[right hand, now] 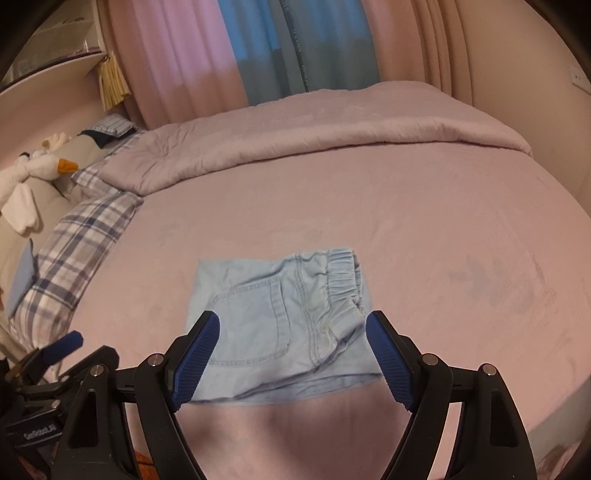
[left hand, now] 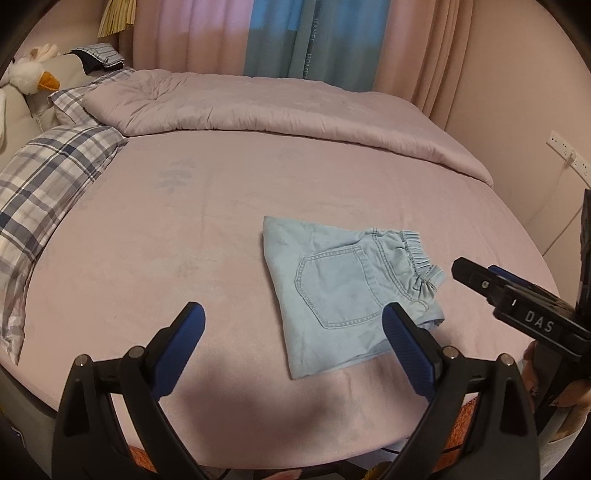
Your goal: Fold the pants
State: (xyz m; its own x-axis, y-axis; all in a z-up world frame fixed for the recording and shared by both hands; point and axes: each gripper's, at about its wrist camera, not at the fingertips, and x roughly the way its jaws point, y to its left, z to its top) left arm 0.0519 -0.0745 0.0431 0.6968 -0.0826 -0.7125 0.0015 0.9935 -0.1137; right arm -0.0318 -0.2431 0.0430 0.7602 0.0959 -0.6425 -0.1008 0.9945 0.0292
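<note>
Closest in, the left tool (left hand: pixel 293 325) hangs over the near edge of the bed (left hand: pixel 147 240), tipped downward, its two blue-padded fingers (left hand: pixel 190 332) spread wide with nothing between them; the right-hand finger only overlaps the near corner of the pants in the view, without pressing on them. Beside it the right tool (right hand: pixel 293 334) is angled down the same way, its jaws spread wide apart and empty above the cloth. From the left wrist view the right tool shows as a black arm lettered DAS coming in from the right edge, with part of a hand (left hand: pixel 554 384) wrapped around its grip.

Just beyond the fingertips lie the pants (right hand: pixel 280 325), light blue denim, folded into a compact, roughly square packet flat on the pink sheet near the front of the bed. A back pocket faces up and the gathered elastic waistband sits along the far right side.

Farther off, a plaid pillow (left hand: pixel 48 184) rests at the left edge, and a folded lilac quilt (left hand: pixel 277 110) stretches across the back of the bed. A white plush duck (left hand: pixel 31 79) sits at the far left, and pink and blue curtains (left hand: pixel 258 33) hang behind everything
</note>
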